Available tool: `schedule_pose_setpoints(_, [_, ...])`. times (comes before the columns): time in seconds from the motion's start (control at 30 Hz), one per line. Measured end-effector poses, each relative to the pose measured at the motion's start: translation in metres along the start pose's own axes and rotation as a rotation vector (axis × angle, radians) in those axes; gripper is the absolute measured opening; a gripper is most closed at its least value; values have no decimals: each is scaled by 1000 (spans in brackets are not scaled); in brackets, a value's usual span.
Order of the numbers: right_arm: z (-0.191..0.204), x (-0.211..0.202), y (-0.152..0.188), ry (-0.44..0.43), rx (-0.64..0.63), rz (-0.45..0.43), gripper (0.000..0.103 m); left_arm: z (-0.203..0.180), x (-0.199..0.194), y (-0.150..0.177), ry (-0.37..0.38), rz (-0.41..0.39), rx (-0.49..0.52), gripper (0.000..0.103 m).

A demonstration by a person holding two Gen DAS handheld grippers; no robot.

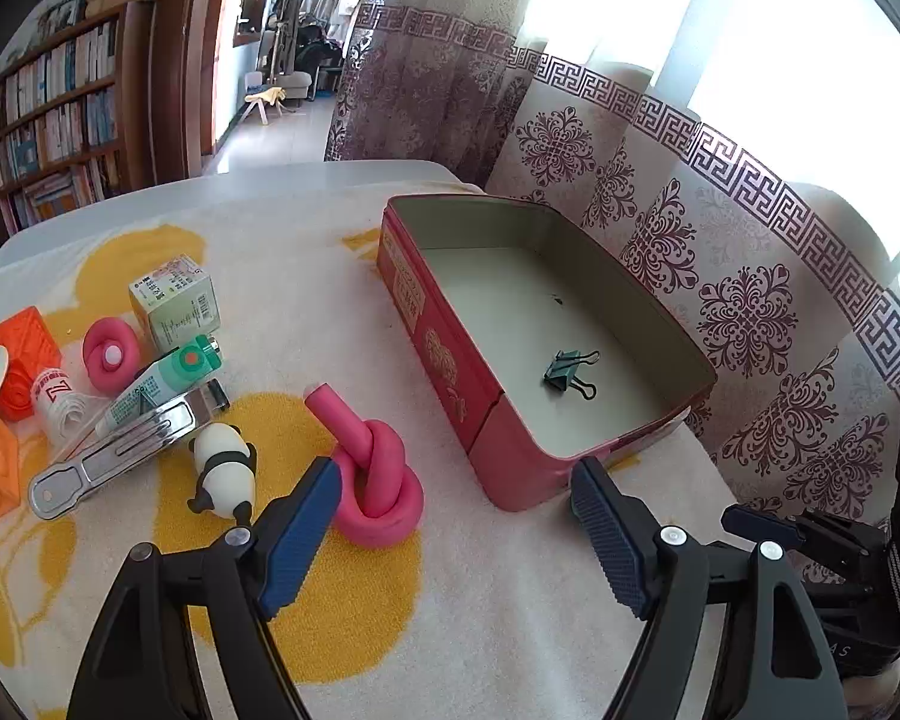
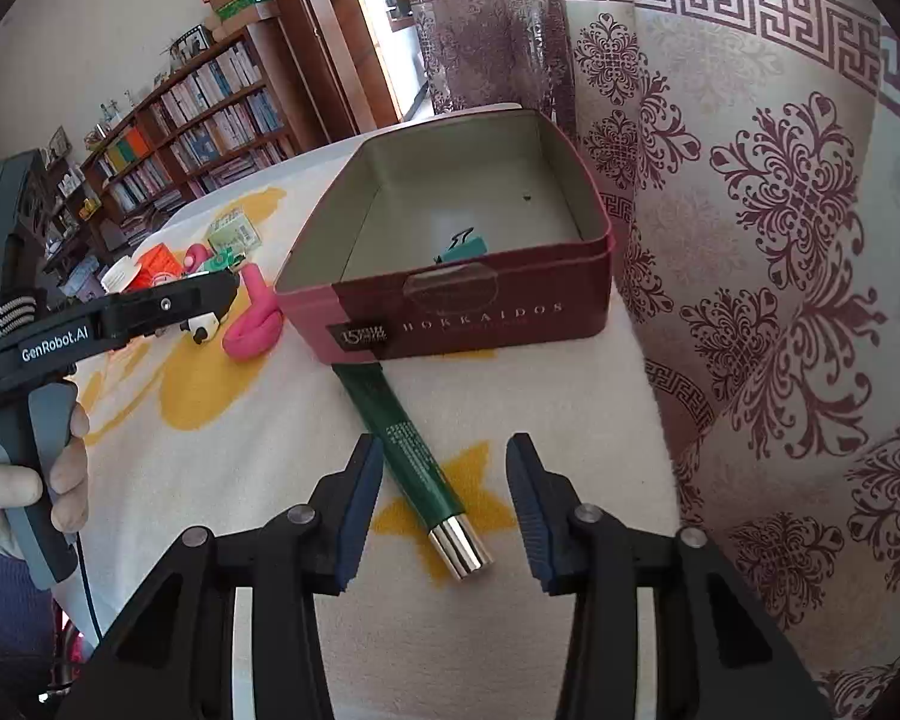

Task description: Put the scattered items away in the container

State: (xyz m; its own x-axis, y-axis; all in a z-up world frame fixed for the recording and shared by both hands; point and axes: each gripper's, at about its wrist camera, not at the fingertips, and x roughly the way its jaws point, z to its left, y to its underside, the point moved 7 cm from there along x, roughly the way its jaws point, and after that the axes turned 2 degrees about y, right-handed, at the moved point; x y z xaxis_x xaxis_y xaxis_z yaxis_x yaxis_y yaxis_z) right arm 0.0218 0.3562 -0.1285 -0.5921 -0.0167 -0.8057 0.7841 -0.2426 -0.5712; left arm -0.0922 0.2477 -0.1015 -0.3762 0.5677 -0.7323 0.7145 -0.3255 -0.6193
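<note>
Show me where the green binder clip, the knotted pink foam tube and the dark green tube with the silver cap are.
green binder clip (image 1: 561, 373): left wrist view, on its green body.
knotted pink foam tube (image 1: 378, 480): left wrist view, on the knot.
dark green tube (image 2: 411, 447): right wrist view, on its middle.

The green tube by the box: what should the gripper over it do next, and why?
Probably lower a little and close on it. The right gripper is open with the green tube lying between its fingers, not yet pinched. The red tin sits just beyond, holding only a binder clip, so there is room.
</note>
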Motion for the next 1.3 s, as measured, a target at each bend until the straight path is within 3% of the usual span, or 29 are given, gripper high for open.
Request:
schedule_pose_setpoints(0.27, [20, 22, 12, 123, -163, 7, 39, 9, -11, 12, -15, -3, 2, 81])
schedule_pose_setpoints(0.3, [19, 21, 12, 119, -156, 8, 30, 13, -11, 12, -17, -4, -7, 81])
schedule_pose_setpoints(0.37, [18, 18, 10, 102, -132, 6, 28, 20, -12, 14, -15, -5, -31, 81])
schedule_pose_setpoints(0.5, [26, -4, 3, -25, -62, -36, 20, 34, -12, 17, -10, -3, -71, 81])
schedule_pose_setpoints(0.7, [49, -50, -38, -172, -22, -188, 20, 48, -16, 18, -10, -19, -99, 81])
schedule_pose_setpoints(0.8, [57, -59, -68, -155, -1, -270, 20, 57, -19, 19, -12, -32, -121, 81])
schedule_pose_setpoints(0.93, [34, -40, -111, -102, 141, -327, 21, 72, -21, 22, -21, -39, -158, 81])
schedule_pose_setpoints(1.0, [20, -20, -121, -53, 202, -295, 35, 78, -24, 24, -37, -46, -161, 81])
schedule_pose_setpoints(1.03, [18, -11, -122, -67, 221, -273, 40, 82, -26, 24, -48, -52, -159, 81])
schedule_pose_setpoints(1.1, [27, -1, -117, -138, 230, -266, 64, 91, -31, 24, -73, -67, -160, 81])
schedule_pose_setpoints(1.17, [44, 2, -111, -164, 192, -281, 77, 104, -36, 24, -95, -87, -178, 81])
schedule_pose_setpoints(1.3, [80, 11, -101, -231, 132, -281, 77, 134, -51, 24, -158, -139, -222, 81])
